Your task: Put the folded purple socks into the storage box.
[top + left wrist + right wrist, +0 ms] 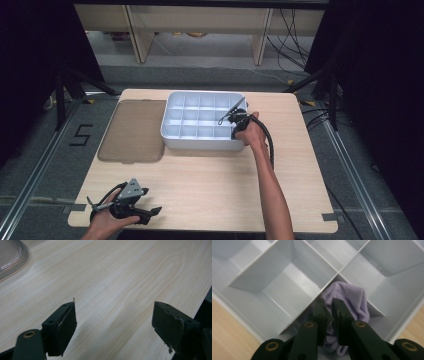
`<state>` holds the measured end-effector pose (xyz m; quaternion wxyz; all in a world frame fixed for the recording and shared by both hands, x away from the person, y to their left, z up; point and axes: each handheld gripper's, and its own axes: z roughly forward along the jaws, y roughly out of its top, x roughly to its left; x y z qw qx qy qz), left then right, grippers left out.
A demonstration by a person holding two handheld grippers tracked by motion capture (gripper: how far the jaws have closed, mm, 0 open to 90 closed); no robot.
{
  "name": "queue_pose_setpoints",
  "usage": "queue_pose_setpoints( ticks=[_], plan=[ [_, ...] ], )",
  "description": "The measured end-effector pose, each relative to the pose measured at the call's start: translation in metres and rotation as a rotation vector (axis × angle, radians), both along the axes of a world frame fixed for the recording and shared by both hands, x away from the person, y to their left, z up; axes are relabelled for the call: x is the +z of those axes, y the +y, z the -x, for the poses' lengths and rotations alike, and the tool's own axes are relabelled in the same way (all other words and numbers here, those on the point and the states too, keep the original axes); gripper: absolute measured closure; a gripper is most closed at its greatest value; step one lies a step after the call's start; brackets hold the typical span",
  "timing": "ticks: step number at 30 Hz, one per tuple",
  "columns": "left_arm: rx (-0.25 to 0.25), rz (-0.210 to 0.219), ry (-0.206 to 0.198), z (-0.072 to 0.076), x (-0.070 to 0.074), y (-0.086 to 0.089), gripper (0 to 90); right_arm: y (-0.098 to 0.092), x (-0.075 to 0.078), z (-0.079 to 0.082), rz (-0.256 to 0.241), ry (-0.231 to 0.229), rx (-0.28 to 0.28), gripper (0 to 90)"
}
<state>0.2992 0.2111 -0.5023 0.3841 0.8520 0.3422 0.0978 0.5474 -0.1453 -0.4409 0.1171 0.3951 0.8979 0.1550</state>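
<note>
High view: a white divided tray (172, 131) stands on the far half of a pale wooden table (210, 185), with a brownish translucent lid (132, 131) lying flat just beside its left wall. The right gripper (235, 121) reaches in over the tray's near right corner, the person's right hand (250, 132) and forearm stretched across the table toward it. The left gripper (131, 202) rests low at the table's near left edge, held in the left hand (102, 222), well apart from the tray.

In the right gripper view the two black jaws are pinched almost together on a lilac ribbed sock (352, 300). The fabric bunches between the pads and spills out beyond and below them. The sock sits inside a corner compartment of the tray (274, 285), pressed against the crossing of two dividers, with the tray's outer wall and bare table wood showing on either side.

In the left gripper view the jaws stand wide apart over bare wood, gripping nothing; the rounded clear corner of the lid (13, 258) shows at upper left.
</note>
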Motion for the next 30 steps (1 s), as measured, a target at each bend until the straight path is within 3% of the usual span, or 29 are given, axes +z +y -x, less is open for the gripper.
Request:
queue_pose_setpoints(
  ticks=[2,4,10,15,16,21,22,23,24,25,29,30],
  plan=[
    [-0.022,-0.031,-0.014,-0.002,0.0,0.001,19.0,-0.008,0.012,0.002,-0.056,-0.012,-0.026,74.6],
    [-0.024,-0.037,-0.013,-0.001,0.0,0.001,19.0,-0.012,0.022,0.005,-0.084,-0.032,-0.058,69.9],
    [0.01,-0.01,-0.009,-0.002,0.001,0.003,19.3,-0.019,0.043,0.004,-0.17,-0.083,-0.094,67.9],
    [0.002,-0.018,-0.012,-0.002,0.002,0.003,19.3,-0.02,0.045,-0.008,-0.161,-0.095,-0.122,78.3],
    [0.013,0.003,-0.002,-0.001,0.001,0.001,19.4,-0.022,0.042,-0.016,-0.146,-0.104,-0.132,83.1],
    [-0.005,-0.014,-0.008,-0.002,0.002,0.003,19.4,-0.023,0.033,-0.025,-0.127,-0.096,-0.156,86.0],
    [0.001,0.007,-0.011,-0.002,0.001,0.002,19.4,-0.023,0.031,-0.027,-0.12,-0.081,-0.162,86.0],
    [-0.006,-0.023,-0.018,-0.003,0.002,0.004,19.4,-0.023,0.029,-0.029,-0.121,-0.077,-0.162,86.0],
    [-0.005,-0.017,-0.015,-0.003,0.002,0.003,19.4,-0.023,0.026,-0.03,-0.122,-0.074,-0.126,86.4],
    [-0.019,-0.03,-0.01,-0.003,0.003,0.004,19.4,-0.021,0.026,-0.028,-0.134,-0.046,-0.126,86.5],
    [-0.001,-0.014,-0.008,-0.002,0.001,0.002,19.4,-0.016,0.025,-0.023,-0.123,-0.031,-0.08,87.3],
    [0.014,0.004,0.0,-0.001,0.001,0.001,19.4,-0.012,0.021,-0.017,-0.119,0.008,-0.08,87.6]
  ],
)
